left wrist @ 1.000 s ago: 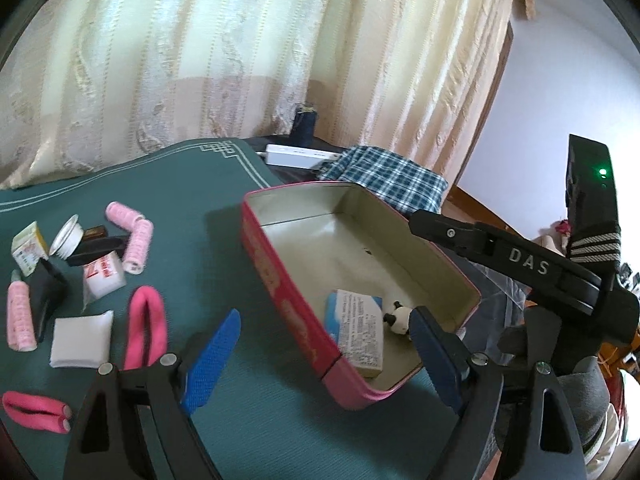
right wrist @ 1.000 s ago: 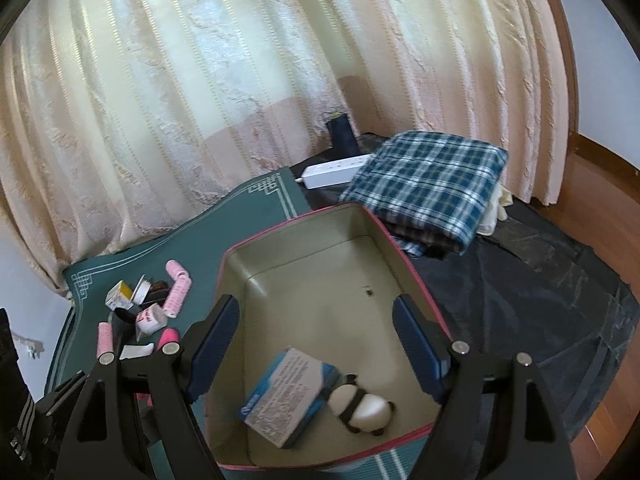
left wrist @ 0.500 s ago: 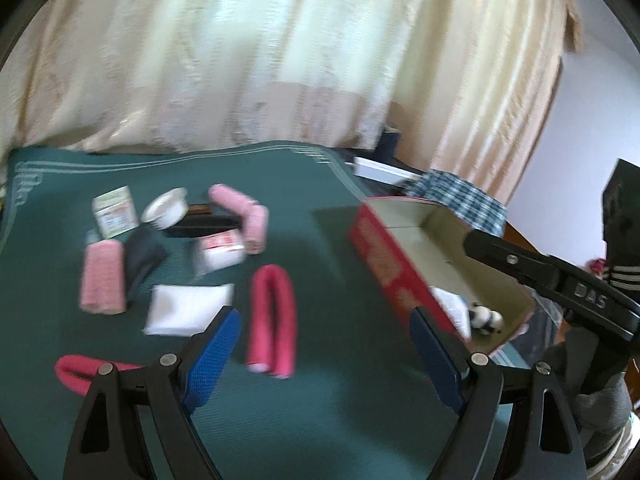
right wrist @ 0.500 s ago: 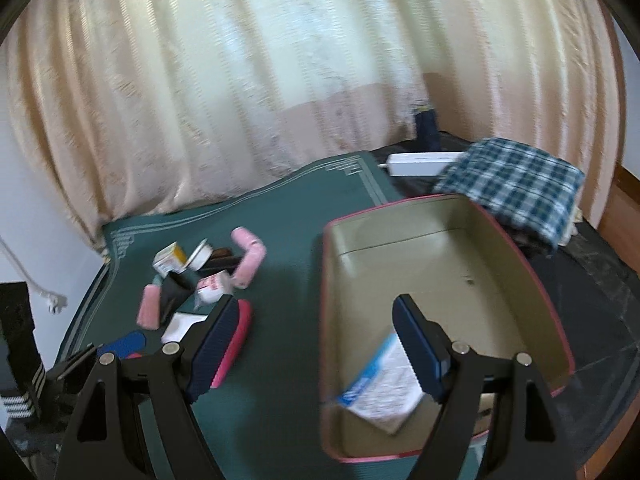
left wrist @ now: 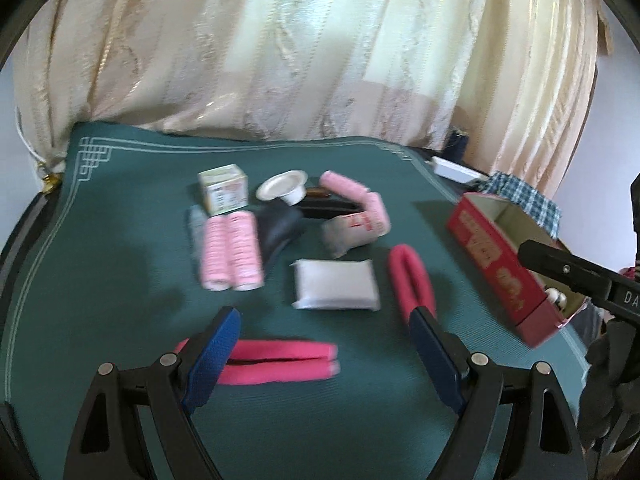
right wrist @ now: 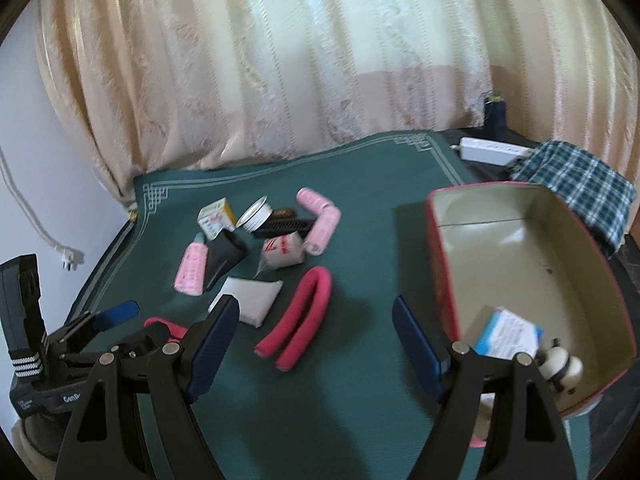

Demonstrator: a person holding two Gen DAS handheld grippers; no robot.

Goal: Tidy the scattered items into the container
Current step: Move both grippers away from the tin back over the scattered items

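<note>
Both pairs of blue-padded fingers stand spread wide with nothing between them: the left gripper (left wrist: 328,354) hangs over the near part of the green mat (left wrist: 120,280), and the right gripper (right wrist: 314,340) hangs beside the red tin (right wrist: 436,240), which sits at the mat's right edge. By my judgement the step in hand is a reach for the next loose item, and the straight hot-pink foam curler (left wrist: 276,360) lying flat just ahead of the left fingertips looks the easiest target; the bent hot-pink curler (right wrist: 300,320) lies near the right gripper, between it and the pile. To do it well, I would bring the open fingers down astride the curler across its narrow width, near its middle so it hangs level, and close gently, since foam of this sort likely squashes and springs. Keep clear of the white pad (left wrist: 336,292) just beyond it. The rest of the pile lies well apart from the tin: pale pink rollers (left wrist: 232,256), a small carton (left wrist: 224,194), a white cup (left wrist: 284,188), a dark pouch (left wrist: 280,228) and a white sachet with red print (left wrist: 352,228). Open-topped, the tin has a pale inner lining and already holds a blue-and-white packet (right wrist: 508,336) and a small panda figure (right wrist: 560,364) at its near end, leaving most of its floor free.
</note>
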